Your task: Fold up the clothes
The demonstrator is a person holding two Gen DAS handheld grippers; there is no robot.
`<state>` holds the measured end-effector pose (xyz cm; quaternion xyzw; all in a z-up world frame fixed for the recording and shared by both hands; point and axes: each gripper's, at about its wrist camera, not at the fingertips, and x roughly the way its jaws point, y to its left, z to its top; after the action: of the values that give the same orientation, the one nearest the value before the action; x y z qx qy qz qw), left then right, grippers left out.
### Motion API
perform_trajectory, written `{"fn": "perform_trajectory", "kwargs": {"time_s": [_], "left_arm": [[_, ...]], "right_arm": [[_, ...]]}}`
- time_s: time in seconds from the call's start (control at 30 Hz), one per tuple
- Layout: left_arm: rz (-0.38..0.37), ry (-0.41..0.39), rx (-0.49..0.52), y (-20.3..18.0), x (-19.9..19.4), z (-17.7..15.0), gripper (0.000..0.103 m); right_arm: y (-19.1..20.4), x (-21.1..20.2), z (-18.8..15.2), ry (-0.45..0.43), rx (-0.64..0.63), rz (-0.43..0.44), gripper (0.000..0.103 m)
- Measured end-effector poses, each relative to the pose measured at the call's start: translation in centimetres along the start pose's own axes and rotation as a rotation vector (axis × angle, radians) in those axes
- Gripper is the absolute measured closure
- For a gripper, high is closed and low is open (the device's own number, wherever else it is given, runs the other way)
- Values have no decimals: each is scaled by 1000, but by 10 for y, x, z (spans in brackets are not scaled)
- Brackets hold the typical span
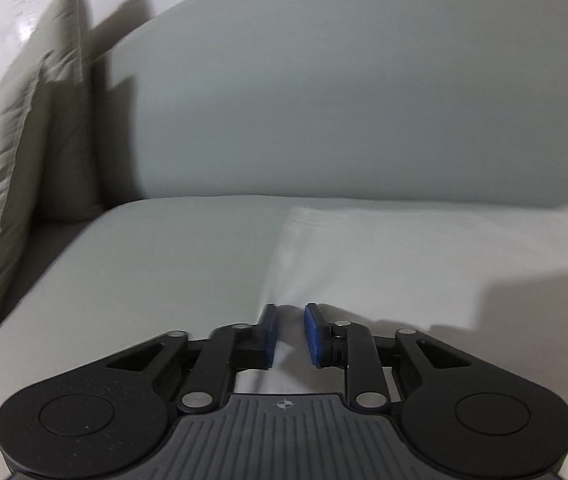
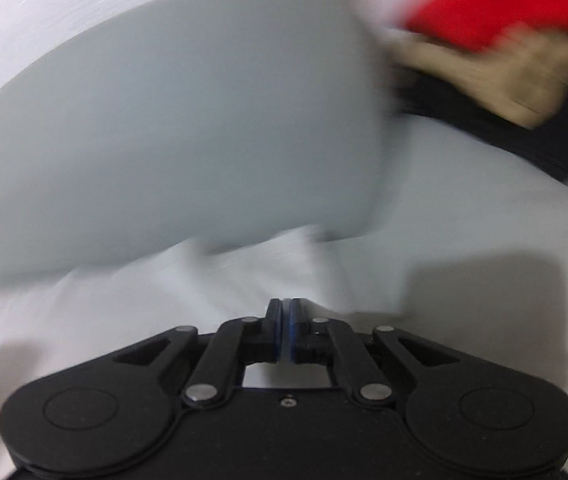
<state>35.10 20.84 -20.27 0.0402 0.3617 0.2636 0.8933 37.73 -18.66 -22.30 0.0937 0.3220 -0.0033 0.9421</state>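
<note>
Our left gripper narrowly parted over a raised fold of white cloth, whether it pinches we cannot tell, our right gripper shut on nothing visible, cloth spread on the bed, headboard beyond.
</note>
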Motion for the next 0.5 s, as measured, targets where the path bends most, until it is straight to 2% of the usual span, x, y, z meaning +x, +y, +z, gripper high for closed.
{"fn": "perform_trajectory", "kwargs": {"time_s": [0.03, 0.07, 0.13, 0.17, 0.23, 0.27, 0.37, 0.4, 0.43, 0.47, 0.5], "left_arm": [[19, -3, 3, 5, 1, 4, 82], [16, -7, -3, 10, 0, 8, 82], [-14, -46, -37, 16, -6, 17, 85], [-33, -66, -54, 19, -9, 22, 87], [-119, -87, -65, 14, -8, 29, 85], [-140, -82, -54, 7, -2, 33, 83], [-56, -33, 12, -11, 21, 35, 80], [-29, -17, 34, -17, 28, 35, 79], [4, -2, 50, -22, 35, 36, 78], [60, 4, 26, -16, 39, 37, 73], [104, 22, -2, -8, 43, 39, 53]], "right_arm": [[-12, 2, 4, 6, 19, -27, 98], [-21, 3, 8, 20, 39, -35, 103], [-36, 2, 15, 40, 84, -42, 103], [-37, -3, 17, 25, 111, -22, 97], [-27, -15, 19, -33, 113, 33, 95], [-16, -17, 20, -42, 93, 89, 95], [29, -10, 14, -9, -25, 235, 95], [44, -5, 10, 7, -82, 258, 95], [53, 2, 6, 12, -128, 243, 94], [52, 7, 4, -2, -143, 200, 95], [52, 12, 2, -16, -159, 157, 96]]}}
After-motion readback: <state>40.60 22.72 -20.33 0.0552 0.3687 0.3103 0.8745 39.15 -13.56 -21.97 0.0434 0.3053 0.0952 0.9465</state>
